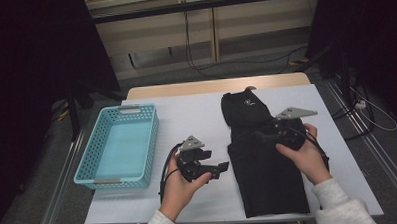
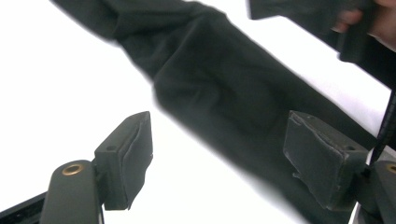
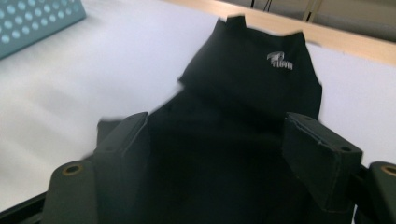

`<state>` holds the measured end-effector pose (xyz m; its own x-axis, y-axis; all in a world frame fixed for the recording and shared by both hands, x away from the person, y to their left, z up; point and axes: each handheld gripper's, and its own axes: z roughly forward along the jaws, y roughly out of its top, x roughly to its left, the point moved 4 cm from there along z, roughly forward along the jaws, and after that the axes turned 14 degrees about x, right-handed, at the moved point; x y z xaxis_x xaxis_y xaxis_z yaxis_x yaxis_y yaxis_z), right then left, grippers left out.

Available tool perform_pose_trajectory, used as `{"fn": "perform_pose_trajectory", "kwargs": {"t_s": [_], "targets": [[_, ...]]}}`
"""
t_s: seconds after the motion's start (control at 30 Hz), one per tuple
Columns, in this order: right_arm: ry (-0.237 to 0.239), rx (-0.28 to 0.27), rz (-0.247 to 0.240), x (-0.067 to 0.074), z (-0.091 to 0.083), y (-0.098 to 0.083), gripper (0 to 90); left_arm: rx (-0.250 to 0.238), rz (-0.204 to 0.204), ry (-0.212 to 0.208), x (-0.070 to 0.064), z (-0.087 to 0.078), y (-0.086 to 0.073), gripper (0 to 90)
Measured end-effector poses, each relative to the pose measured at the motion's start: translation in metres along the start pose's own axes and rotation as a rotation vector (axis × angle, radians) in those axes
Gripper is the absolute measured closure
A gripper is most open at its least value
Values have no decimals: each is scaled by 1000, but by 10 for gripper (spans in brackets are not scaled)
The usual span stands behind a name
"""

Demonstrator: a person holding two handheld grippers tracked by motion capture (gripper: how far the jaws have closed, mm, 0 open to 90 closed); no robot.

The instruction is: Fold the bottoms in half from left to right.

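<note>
Over on the left of the white-covered worktop point(image 1: 196, 112) sits the light blue perforated basket point(image 1: 118, 147), and nothing lies in it. To its right a black garment point(image 1: 265, 159) is spread lengthwise, small pale logo point(image 3: 280, 60) near its far end (the lettering is too blurred to read). The left tongs point(image 1: 219, 169) hover beside the garment's left edge, jaws spread wide with nothing between them. The right tongs point(image 1: 261, 135) sit above the cloth, jaws also wide apart; whether they touch the fabric is hard to say from here.
</note>
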<state>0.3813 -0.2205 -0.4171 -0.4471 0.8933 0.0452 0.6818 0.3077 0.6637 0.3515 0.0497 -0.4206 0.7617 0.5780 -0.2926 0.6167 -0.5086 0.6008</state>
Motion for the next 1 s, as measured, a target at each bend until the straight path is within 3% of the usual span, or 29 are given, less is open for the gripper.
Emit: {"fn": "perform_pose_trajectory", "kwargs": {"t_s": [0.17,0.33,0.43,0.63,0.8,0.93,1.0], "targets": [[-16,38,-25,11,-3,-33,234,7,0,18,13,-3,-15,230],[-3,60,-27,17,-2,-45,232,-16,-4,14,17,-2,-26,223],[-1,66,-10,17,-2,-50,222,22,18,22,19,1,-30,214],[-8,71,-19,26,6,-52,219,29,25,33,21,1,-32,207],[15,79,-15,30,11,-52,203,28,23,44,23,-2,-34,205],[-13,84,-59,38,13,-49,200,22,15,50,25,-5,-35,204],[-11,80,-55,36,13,-47,201,25,13,54,25,-6,-37,204]]}}
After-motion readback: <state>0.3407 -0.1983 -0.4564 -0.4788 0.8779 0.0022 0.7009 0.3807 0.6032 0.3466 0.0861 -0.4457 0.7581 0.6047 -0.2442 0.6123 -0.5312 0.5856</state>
